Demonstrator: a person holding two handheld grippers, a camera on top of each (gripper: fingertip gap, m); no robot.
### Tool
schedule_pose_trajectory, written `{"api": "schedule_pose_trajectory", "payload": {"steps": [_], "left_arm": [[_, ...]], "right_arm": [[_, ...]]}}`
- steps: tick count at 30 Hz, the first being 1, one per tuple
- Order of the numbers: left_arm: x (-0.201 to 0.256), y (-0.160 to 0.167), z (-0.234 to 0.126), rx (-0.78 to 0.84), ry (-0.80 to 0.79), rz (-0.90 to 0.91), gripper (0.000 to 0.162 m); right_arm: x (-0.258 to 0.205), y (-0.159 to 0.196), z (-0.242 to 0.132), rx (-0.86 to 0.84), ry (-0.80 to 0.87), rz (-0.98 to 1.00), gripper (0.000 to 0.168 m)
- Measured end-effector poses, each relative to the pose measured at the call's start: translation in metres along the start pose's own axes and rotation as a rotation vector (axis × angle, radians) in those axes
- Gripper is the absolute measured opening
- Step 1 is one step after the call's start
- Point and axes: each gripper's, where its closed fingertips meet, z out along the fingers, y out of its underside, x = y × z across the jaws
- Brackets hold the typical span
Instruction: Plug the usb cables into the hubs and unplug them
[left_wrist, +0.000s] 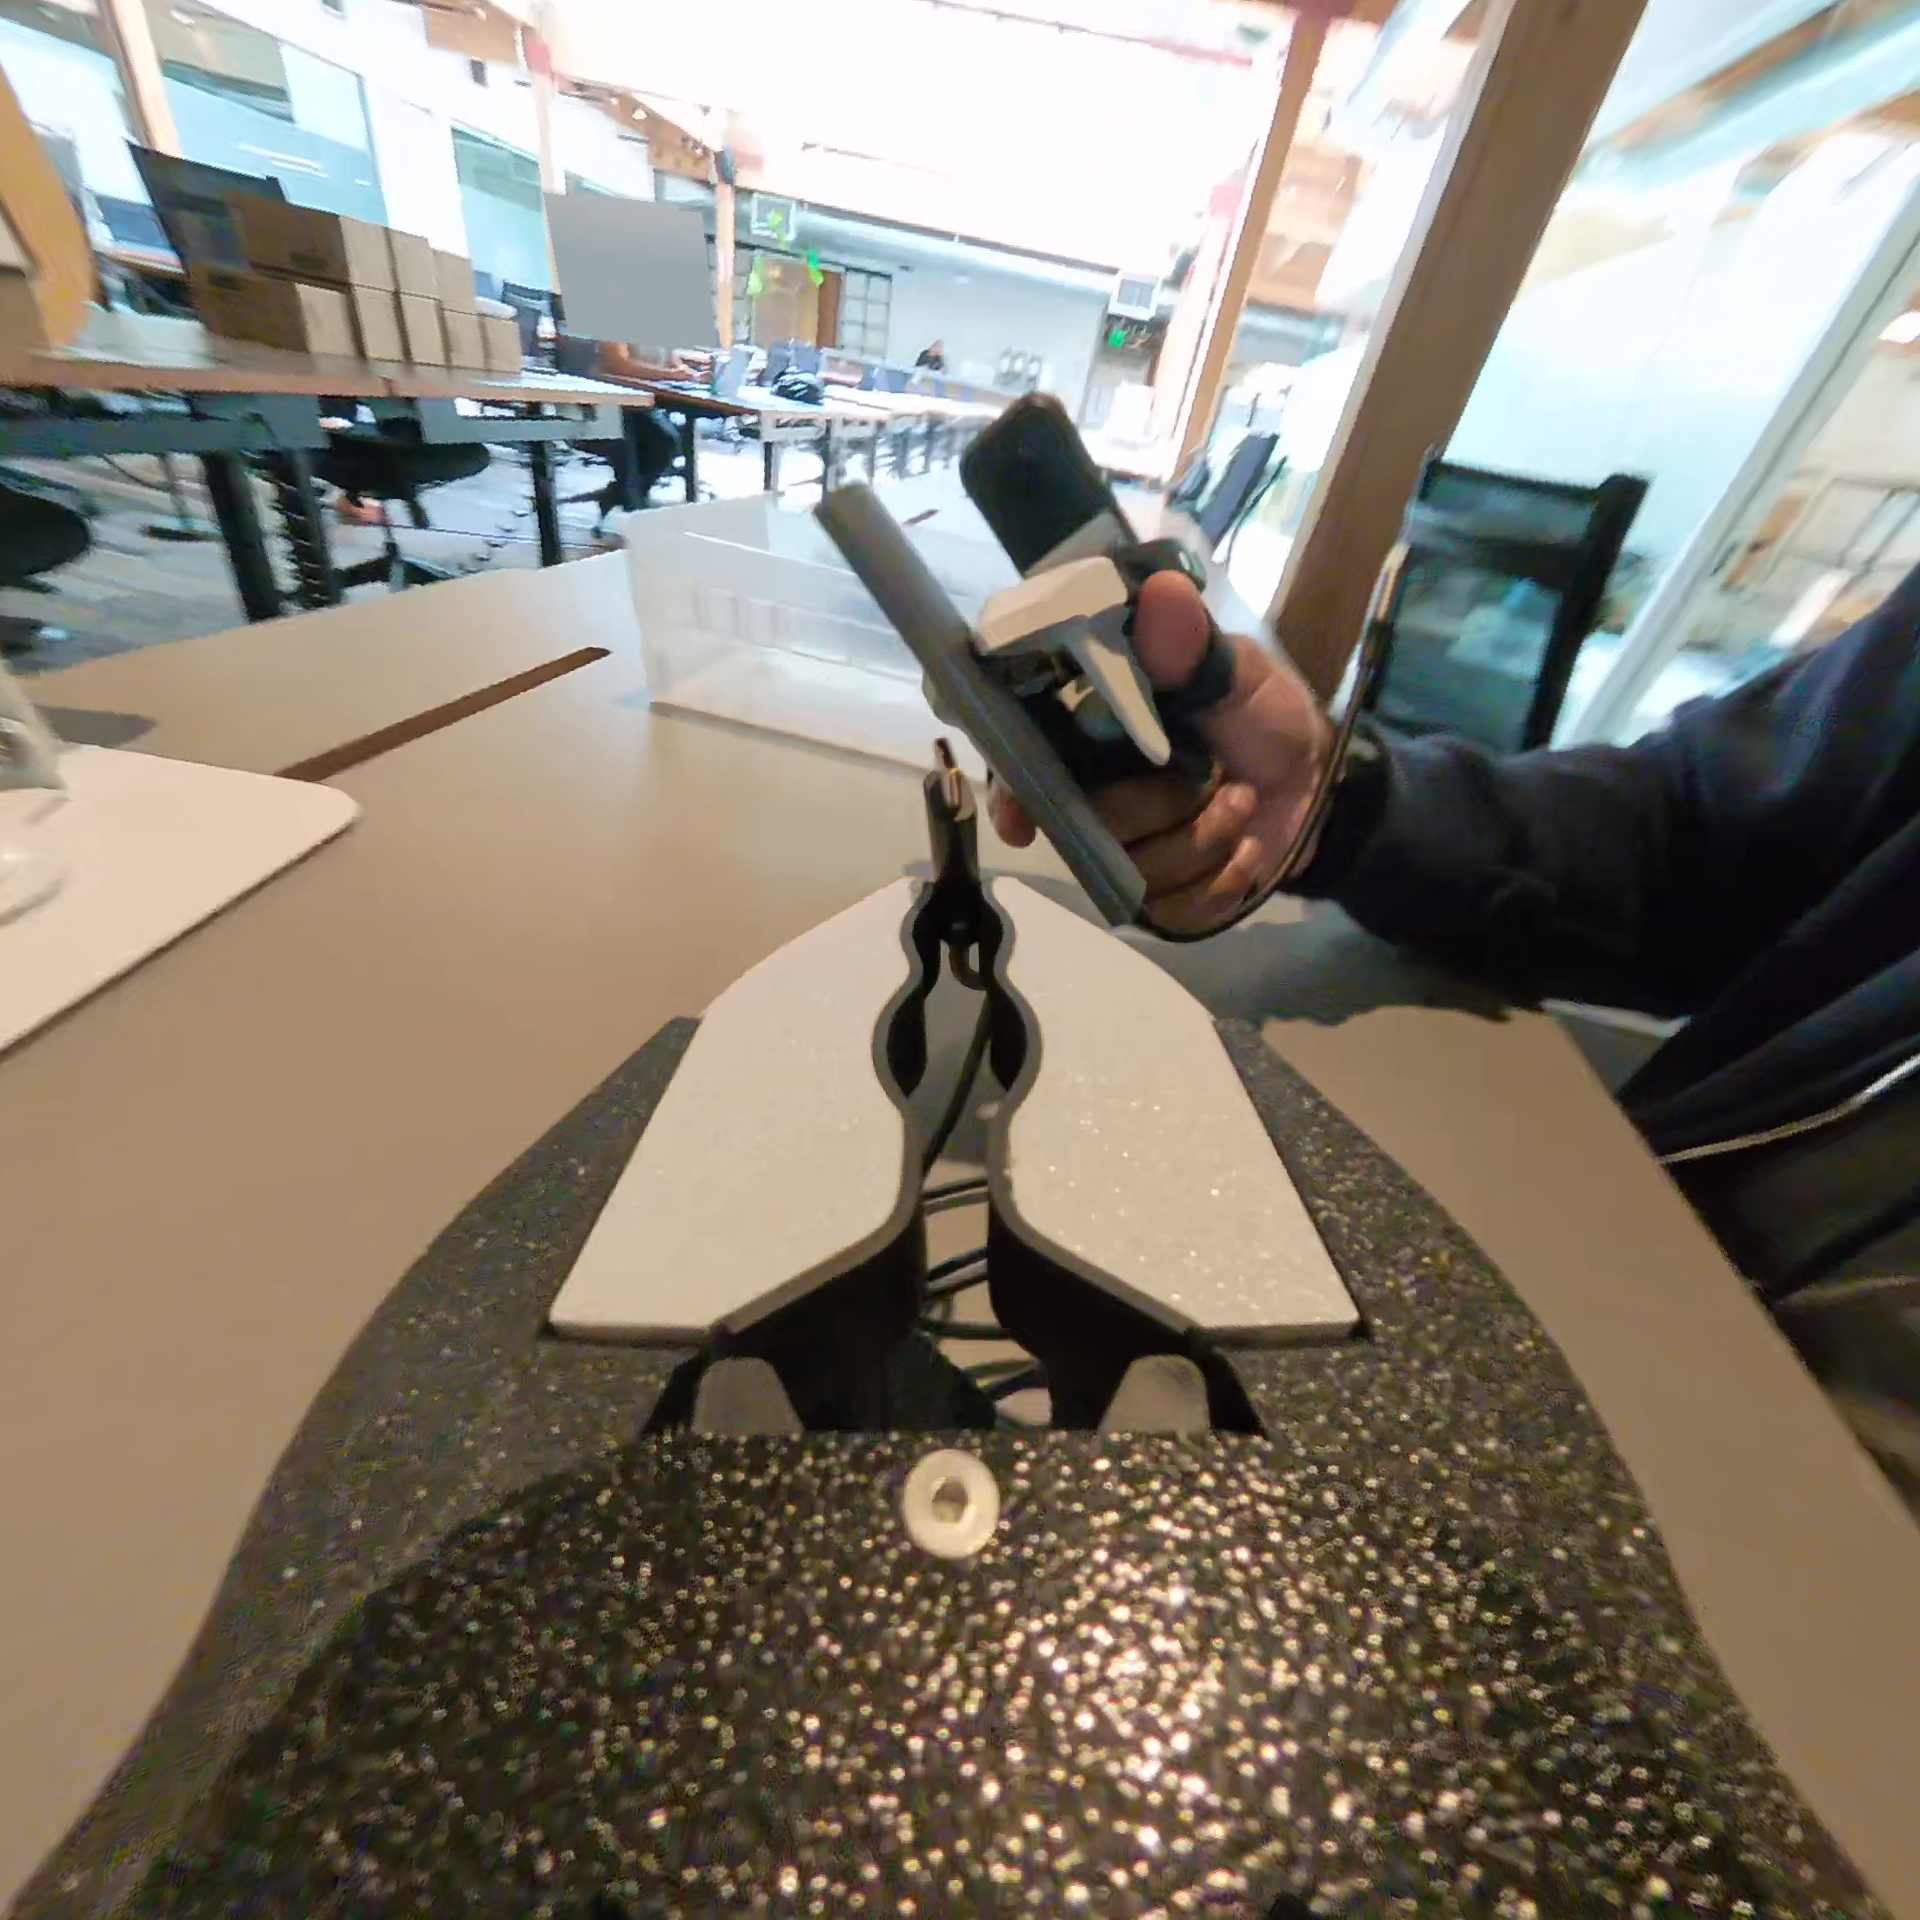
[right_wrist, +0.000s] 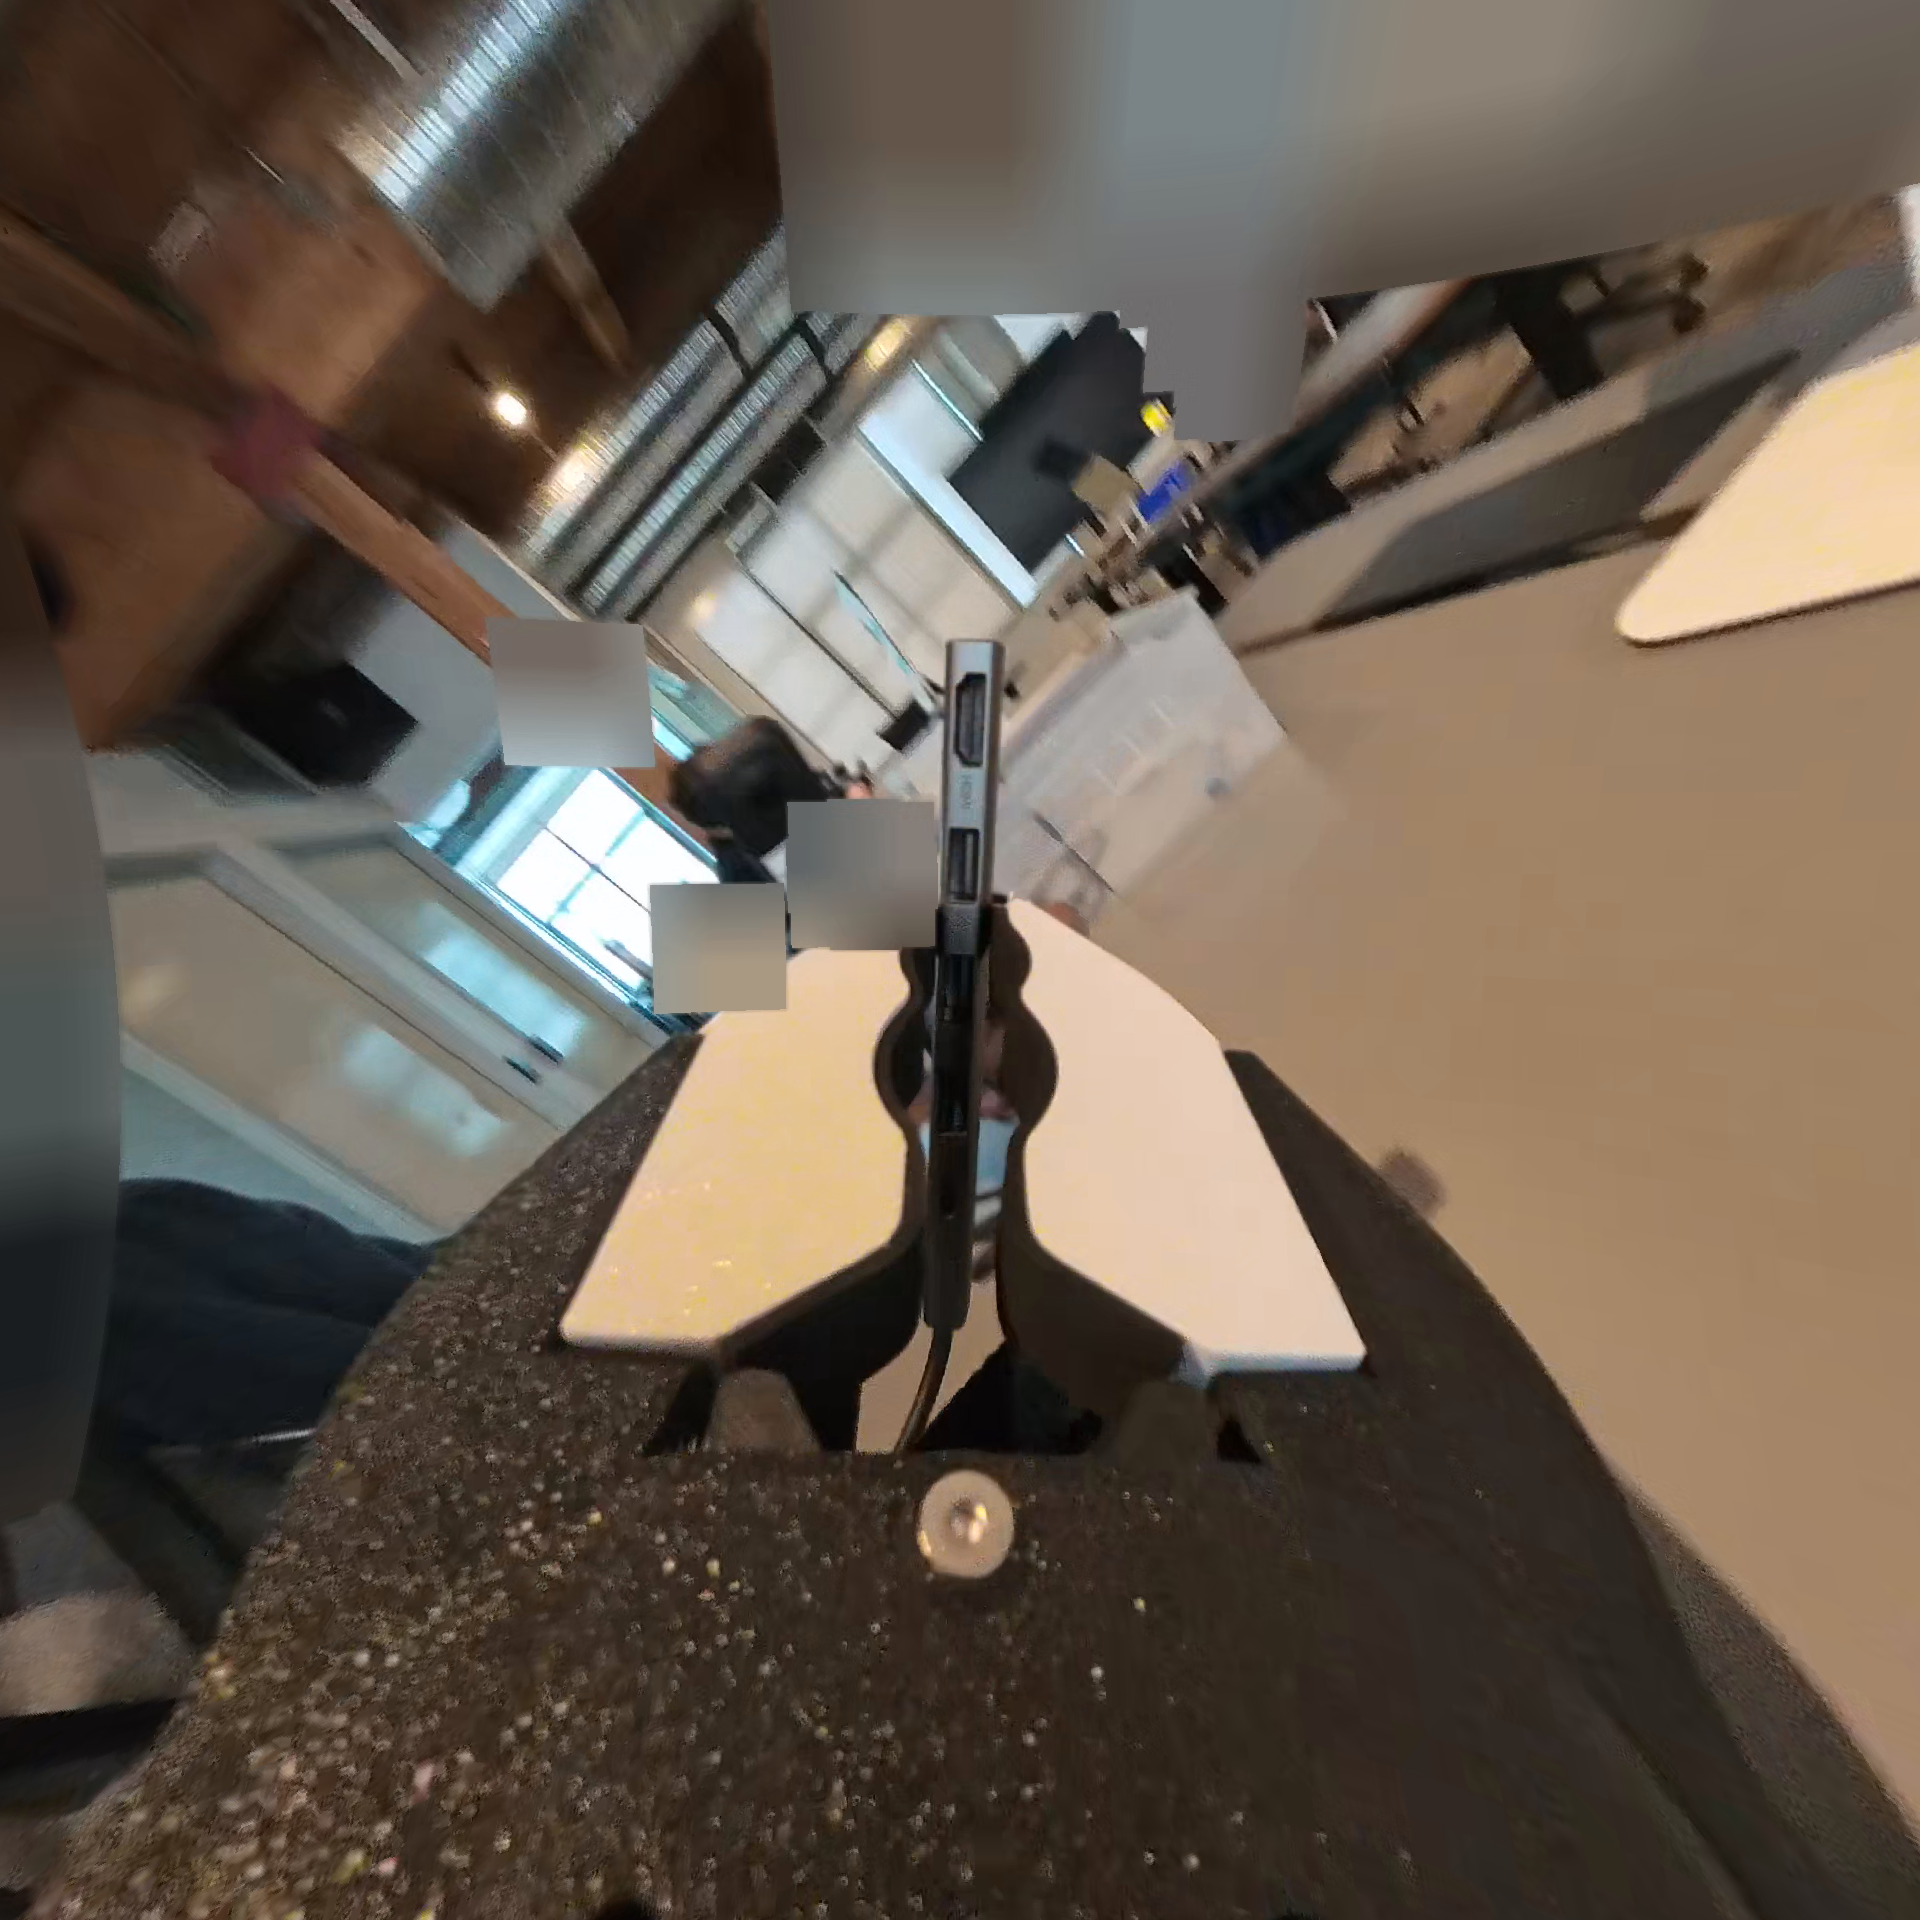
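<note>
Two grips set: my left gripper (left_wrist: 951, 914) pinches the USB-C plug (left_wrist: 951, 795), right gripper (right_wrist: 961, 925) clamps the grey hub (right_wrist: 971, 769); next I align plug with port.

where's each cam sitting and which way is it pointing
Left wrist view: on the left gripper, looking along its fingers over the table; it pinches a usb plug; the person's right hand and sleeve show.
Right wrist view: on the right gripper, tilted up toward the ceiling, fingers clamping the hub.
Shared: the hub, the table.
</note>
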Motion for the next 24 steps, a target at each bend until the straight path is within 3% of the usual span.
{"api": "schedule_pose_trajectory", "payload": {"steps": [3, 9, 12, 15, 19, 24], "left_arm": [[0.004, 0.011, 0.011, -0.024, 0.042, -0.117, 0.006], [-0.006, 0.059, 0.022, -0.275, -0.055, -0.25, 0.006], [-0.009, 0.059, 0.022, -0.271, -0.079, -0.255, 0.007], [-0.014, 0.058, 0.019, -0.268, -0.1, -0.274, 0.023], [-0.018, 0.052, 0.011, -0.261, -0.114, -0.254, 0.031], [-0.034, 0.016, -0.015, -0.147, -0.211, -0.146, 0.037]], "right_arm": [[-0.021, 0.002, 0.0, 0.075, -0.067, -0.041, 0.009], [-0.026, 0.013, -0.001, 0.083, -0.061, -0.118, 0.009], [-0.022, 0.019, 0.002, 0.074, -0.056, -0.115, 0.009], [-0.022, 0.022, 0.005, 0.063, -0.059, -0.136, 0.009], [-0.021, 0.025, 0.007, 0.054, -0.052, -0.169, 0.009], [-0.029, 0.021, 0.008, 0.056, -0.038, -0.271, 0.009]]}}
